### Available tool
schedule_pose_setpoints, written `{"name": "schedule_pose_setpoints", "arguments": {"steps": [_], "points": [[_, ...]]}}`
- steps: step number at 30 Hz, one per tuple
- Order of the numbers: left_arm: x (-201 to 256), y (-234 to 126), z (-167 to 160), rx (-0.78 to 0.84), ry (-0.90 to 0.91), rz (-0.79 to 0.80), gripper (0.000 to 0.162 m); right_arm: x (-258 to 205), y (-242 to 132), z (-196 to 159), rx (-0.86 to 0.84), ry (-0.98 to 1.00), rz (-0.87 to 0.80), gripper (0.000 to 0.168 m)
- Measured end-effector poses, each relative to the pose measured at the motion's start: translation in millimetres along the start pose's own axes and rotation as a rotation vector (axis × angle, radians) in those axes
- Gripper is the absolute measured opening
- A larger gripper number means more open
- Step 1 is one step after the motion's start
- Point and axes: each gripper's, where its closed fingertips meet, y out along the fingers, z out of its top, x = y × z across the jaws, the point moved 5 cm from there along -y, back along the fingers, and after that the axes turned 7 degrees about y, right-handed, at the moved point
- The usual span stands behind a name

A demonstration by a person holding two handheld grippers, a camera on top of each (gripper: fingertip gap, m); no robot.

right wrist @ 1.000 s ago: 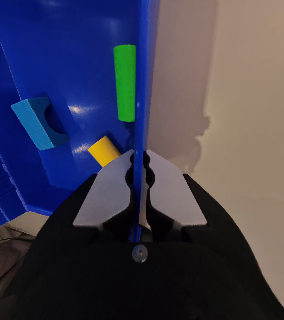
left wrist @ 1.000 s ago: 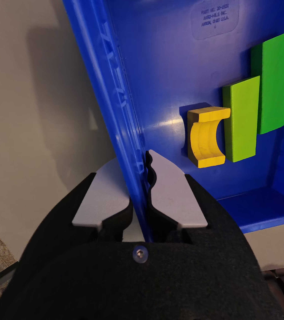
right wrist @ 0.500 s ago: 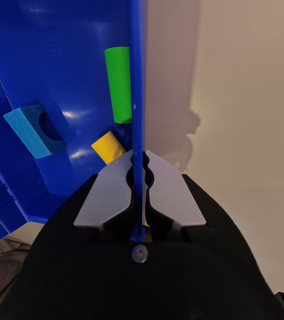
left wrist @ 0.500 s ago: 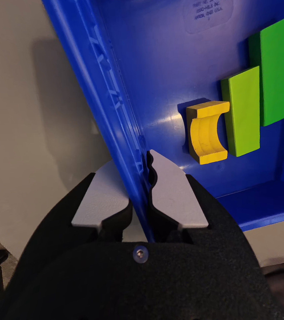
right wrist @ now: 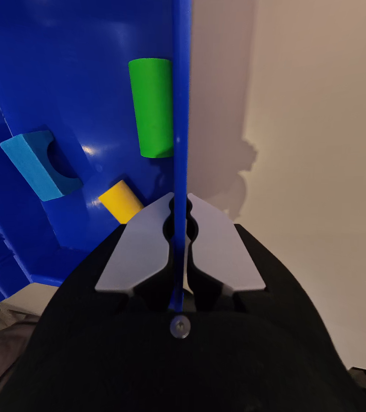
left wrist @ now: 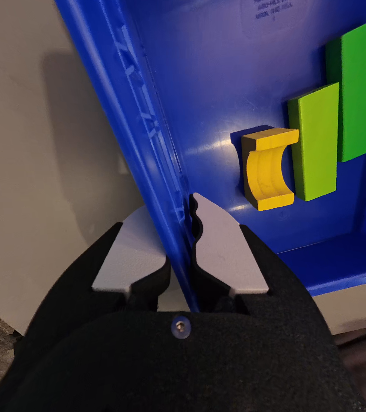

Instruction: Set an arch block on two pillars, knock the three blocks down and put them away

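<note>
The left gripper (left wrist: 178, 214) and right gripper (right wrist: 180, 200) each pinch a side wall of the blue bin (left wrist: 211, 93). Inside the bin lie a yellow arch block (left wrist: 266, 169), two green planks, a blue arch block (right wrist: 37, 165), a green cylinder (right wrist: 153, 107) and a yellow cylinder (right wrist: 120, 200).

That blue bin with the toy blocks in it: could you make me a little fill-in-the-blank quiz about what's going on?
1. Both tongs, left and right, are clamped on the walls of the ____ bin.
2. The yellow arch block touches the ____ green flat block.
3. In the right wrist view, the arch block is ____ in colour.
4. The green cylinder lies against the bin's ____.

Missing words: blue; lighter; light blue; wall
</note>
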Motion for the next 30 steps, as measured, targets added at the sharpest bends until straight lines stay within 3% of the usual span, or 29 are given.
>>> {"name": "schedule_pose_setpoints", "arguments": {"steps": [15,19,25,30], "points": [[5,1,2,0.002,0.005,-0.02,0.014,18,-2,2,0.043,0.005,-0.005,0.008],[6,1,-2,-0.022,0.02,-0.031,0.017,22,7,-2,-0.038,0.008,-0.048,0.022],[1,-10,0,0.031,0.019,-0.001,0.03,21,-15,6,0.093,-0.016,-0.098,0.023],[-4,-43,-6,0.133,-0.021,0.009,0.035,17,-49,12,0.272,-0.033,-0.146,0.027]]}}
